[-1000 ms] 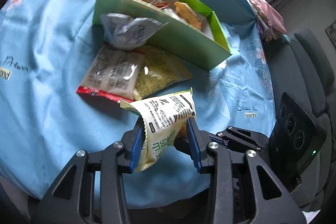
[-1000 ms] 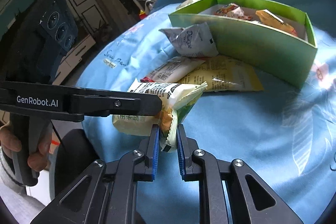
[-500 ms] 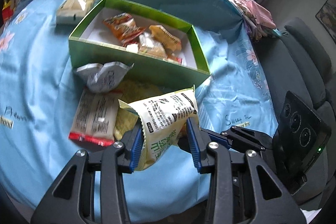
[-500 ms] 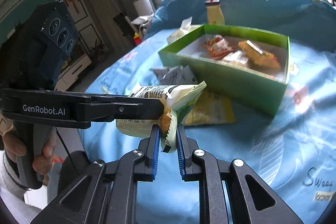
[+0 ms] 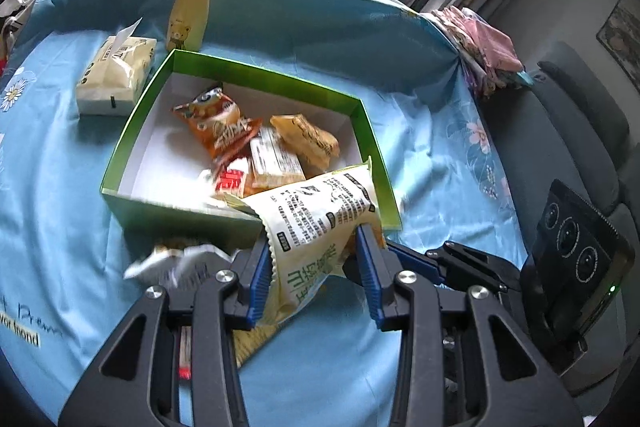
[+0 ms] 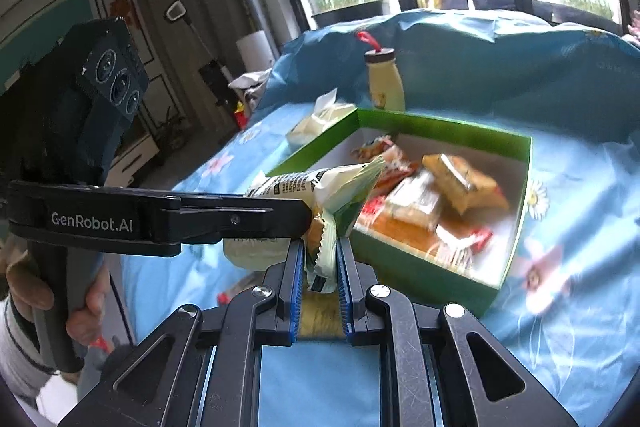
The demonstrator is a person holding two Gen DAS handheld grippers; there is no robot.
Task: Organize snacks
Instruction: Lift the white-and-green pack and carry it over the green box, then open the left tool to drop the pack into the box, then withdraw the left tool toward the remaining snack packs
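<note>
Both grippers hold one pale yellow-green snack bag [image 5: 320, 223] in the air, just in front of the green box [image 5: 132, 143]. My left gripper [image 5: 312, 259] is shut on the bag's body. My right gripper [image 6: 318, 259] is shut on the bag's crimped end [image 6: 320, 247]; its black fingers [image 5: 424, 259] come in from the right in the left wrist view. The green box [image 6: 516, 247] has a white inside and holds several snack packs, among them an orange bag [image 5: 216, 125]. A crumpled silver-white packet [image 5: 176, 263] lies on the cloth before the box.
A yellow bottle [image 5: 190, 15] with a red loop and a tissue pack [image 5: 114, 75] stand behind the box on the light blue cloth [image 5: 52, 195]. More flat packets lie under the grippers. A grey chair [image 5: 560, 147] is at the right. A hand [image 6: 84, 311] grips the left handle.
Both grippers rose and moved toward the green box with the bag between them. The box's inside now shows from above, and the loose packets have slid down under the fingers.
</note>
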